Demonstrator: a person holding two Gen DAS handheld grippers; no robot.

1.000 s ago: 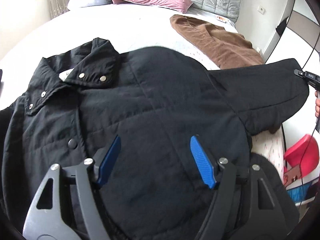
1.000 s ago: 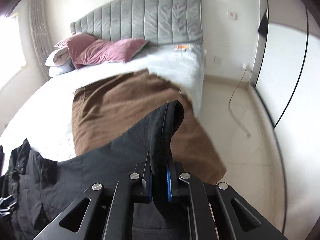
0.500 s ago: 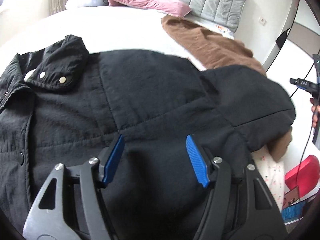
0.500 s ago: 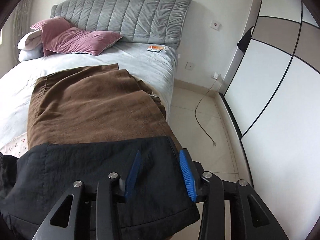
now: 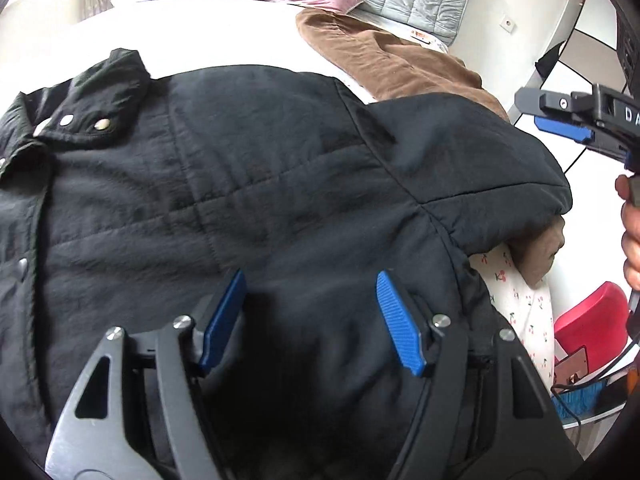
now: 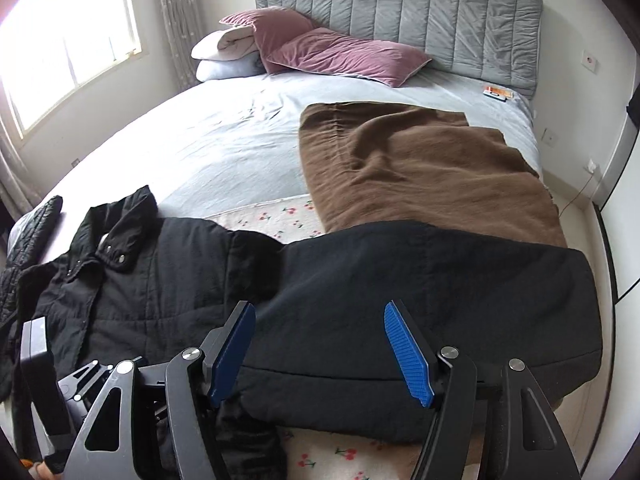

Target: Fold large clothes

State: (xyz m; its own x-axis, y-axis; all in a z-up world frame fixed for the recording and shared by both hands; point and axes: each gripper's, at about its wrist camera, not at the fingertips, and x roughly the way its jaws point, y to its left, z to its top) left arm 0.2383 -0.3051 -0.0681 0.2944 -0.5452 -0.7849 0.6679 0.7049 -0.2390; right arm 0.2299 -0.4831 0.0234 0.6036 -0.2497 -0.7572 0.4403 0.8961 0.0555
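A black quilted jacket (image 5: 260,180) lies spread on the bed, collar to the left. Its sleeve (image 6: 440,292) stretches flat to the right, over the edge of a brown garment (image 6: 420,172). My left gripper (image 5: 310,312) hovers over the jacket's body with its blue pads wide apart and opening a little; fabric lies below them, not pinched. My right gripper (image 6: 320,344) is above the sleeve with its jaws opening and nothing gripped. In the left wrist view the right gripper (image 5: 560,116) shows at the far right, held by a hand (image 5: 630,232).
The bed (image 6: 240,128) has a pale sheet and a grey padded headboard, with pink and white pillows (image 6: 340,52) at its head. A cherry-print cover (image 6: 280,216) shows beside the jacket. A red object (image 5: 592,320) and cables sit on the floor off the bed's right edge.
My right gripper let go of the sleeve end, opened wide and swung back; the sleeve now lies flat. My left gripper crept forward and lower over the jacket.
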